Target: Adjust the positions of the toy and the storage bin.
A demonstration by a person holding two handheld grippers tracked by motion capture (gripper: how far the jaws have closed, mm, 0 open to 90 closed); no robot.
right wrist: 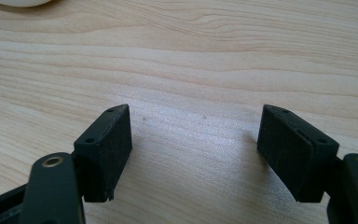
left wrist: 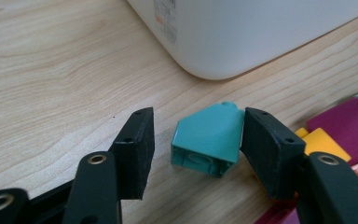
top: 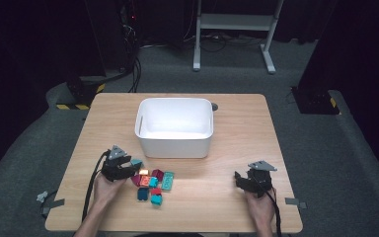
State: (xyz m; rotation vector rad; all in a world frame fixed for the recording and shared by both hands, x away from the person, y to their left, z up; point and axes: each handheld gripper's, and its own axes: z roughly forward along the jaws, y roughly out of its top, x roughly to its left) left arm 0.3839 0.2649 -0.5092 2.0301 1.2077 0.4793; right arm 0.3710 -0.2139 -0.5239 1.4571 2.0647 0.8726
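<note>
A teal sloped block (left wrist: 207, 140) lies on the wooden table (top: 237, 128) between the jaws of my left gripper (left wrist: 198, 119). One jaw rests against the block's side and the other stands a gap away, so the block is not clamped. In the high view my left gripper (top: 130, 166) sits at the left edge of a pile of coloured blocks (top: 154, 183), with the teal block (top: 137, 162) at its tips. My right gripper (top: 241, 179) rests near the table's front right. Its jaws (right wrist: 193, 116) stand wide open over bare wood.
A white plastic bin (top: 174, 140) stands in the middle of the table just behind the pile, and its rounded corner (left wrist: 242, 32) is close beyond the teal block. Magenta (left wrist: 349, 123) and yellow (left wrist: 321, 142) blocks lie beside the left gripper.
</note>
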